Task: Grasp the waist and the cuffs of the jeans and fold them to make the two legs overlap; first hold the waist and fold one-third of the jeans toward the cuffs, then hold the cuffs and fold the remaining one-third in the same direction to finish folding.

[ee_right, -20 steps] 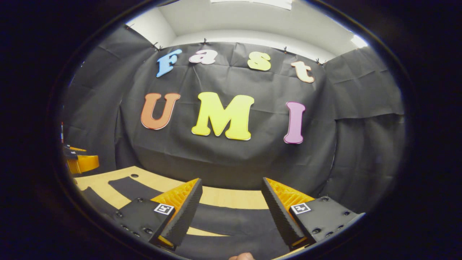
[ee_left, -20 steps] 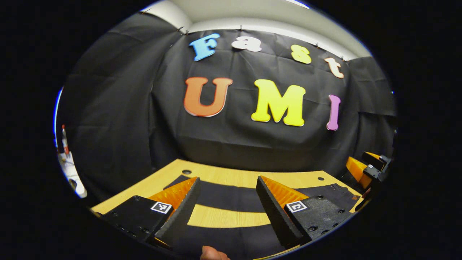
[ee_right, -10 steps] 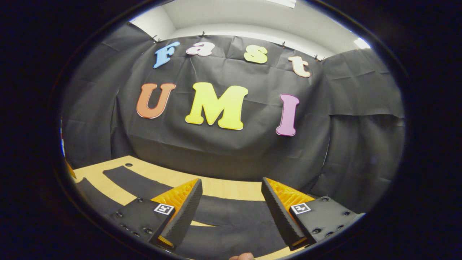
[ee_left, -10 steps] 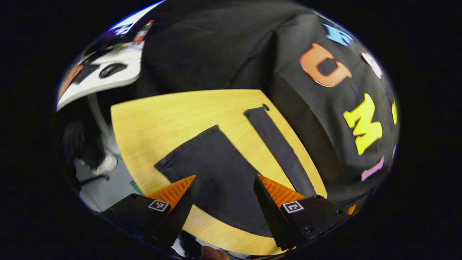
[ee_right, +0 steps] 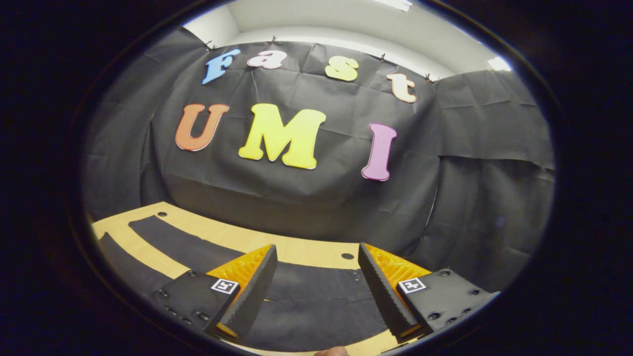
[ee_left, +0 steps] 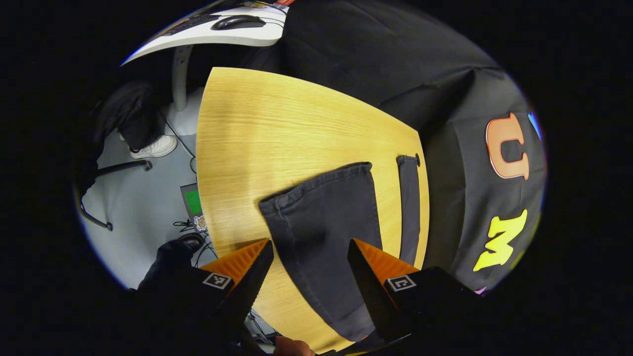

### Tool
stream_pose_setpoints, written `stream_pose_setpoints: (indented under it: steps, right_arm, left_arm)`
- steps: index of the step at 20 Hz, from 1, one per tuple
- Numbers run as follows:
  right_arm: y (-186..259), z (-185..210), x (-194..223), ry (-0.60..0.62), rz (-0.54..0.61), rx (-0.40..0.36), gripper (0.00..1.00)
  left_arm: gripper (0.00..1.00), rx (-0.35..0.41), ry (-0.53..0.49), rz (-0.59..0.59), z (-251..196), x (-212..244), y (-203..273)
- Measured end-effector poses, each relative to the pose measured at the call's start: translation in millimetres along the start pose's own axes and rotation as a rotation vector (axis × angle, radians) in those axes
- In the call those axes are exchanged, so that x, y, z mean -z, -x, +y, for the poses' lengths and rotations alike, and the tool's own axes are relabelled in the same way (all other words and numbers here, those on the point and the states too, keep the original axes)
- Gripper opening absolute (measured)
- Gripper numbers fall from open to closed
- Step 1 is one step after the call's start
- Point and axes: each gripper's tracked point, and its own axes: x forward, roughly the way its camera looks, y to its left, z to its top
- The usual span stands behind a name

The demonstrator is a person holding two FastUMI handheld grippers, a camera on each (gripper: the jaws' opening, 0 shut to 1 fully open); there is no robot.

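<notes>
Looking along our left gripper (ee_left: pixel 309 277), jaws spread, we see the dark jeans (ee_left: pixel 326 222) flat on the wooden table (ee_left: pixel 257 128), cuffs toward 12 o'clock. Our right gripper (ee_right: pixel 316 287) hovers above them, jaws likewise spread.

Left gripper view: cam above the wooden table (ee_left: pixel 257 128), tilted steeply down and rolled sideways, so the booth wall (ee_left: pixel 474 148) stands at the frame's right and the floor (ee_left: pixel 133 212) at its left; near leg cuff of the jeans (ee_left: pixel 321 222) close below, betw. its own fingers (ee_left: pixel 247 277). Right gripper view: cam low, roughly level, just over the table (ee_right: pixel 306 249), facing the wall (ee_right: pixel 296 188) head-on; jeans (ee_right: pixel 306 301) directly beneath. Shared: table top, both jean legs, wall cloth.
</notes>
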Motion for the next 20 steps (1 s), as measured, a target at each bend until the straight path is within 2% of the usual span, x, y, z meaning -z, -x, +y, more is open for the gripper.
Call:
stream_pose_setpoints:
  steps: [5, 6, 8, 9, 11, 13, 15, 17, 20]
  right_arm:
    - [-1.9, -28.9, 16.0, -0.015, 0.047, 0.047, 0.99]
    - [-3.5, -33.5, 23.1, -0.033, 0.075, 0.049, 0.99]
    - [-8.7, -40.5, 42.7, -0.108, 0.164, 0.024, 1.00]
    - [-10.5, -38.5, 52.0, -0.166, 0.220, -0.016, 0.99]
    - [-15.3, -41.5, 76.5, -0.231, 0.338, -0.048, 0.99]
    - [-22.2, -53.3, 94.0, -0.255, 0.418, -0.049, 1.00]
    - [-26.8, -72.9, 117.7, -0.289, 0.525, -0.026, 1.00]
    - [-30.0, -89.1, 140.9, -0.380, 0.640, -0.017, 0.99]
    - [-29.9, -139.4, 182.9, -0.551, 0.792, 0.147, 0.99]
  left_arm:
    - [0.99, 0.024, 0.059, 0.032, -13.8, 0.4, -12.4]
    - [0.87, 0.030, 0.073, 0.043, -12.8, -1.1, -12.9]
    - [0.73, -0.003, 0.088, 0.052, -1.0, -1.8, -17.0]
    - [0.56, -0.031, 0.088, 0.053, 7.0, -1.4, -18.7]
    - [0.21, -0.030, 0.105, 0.058, 8.5, 0.4, -24.2]
    - [0.11, -0.026, 0.124, 0.064, 4.9, 0.5, -23.1]
    - [0.07, -0.037, 0.118, 0.068, 5.8, 0.1, -23.8]
    - [0.05, -0.042, 0.107, 0.069, 6.5, -0.4, -24.6]
    - [0.04, -0.035, 0.141, 0.065, 4.4, -1.1, -24.7]
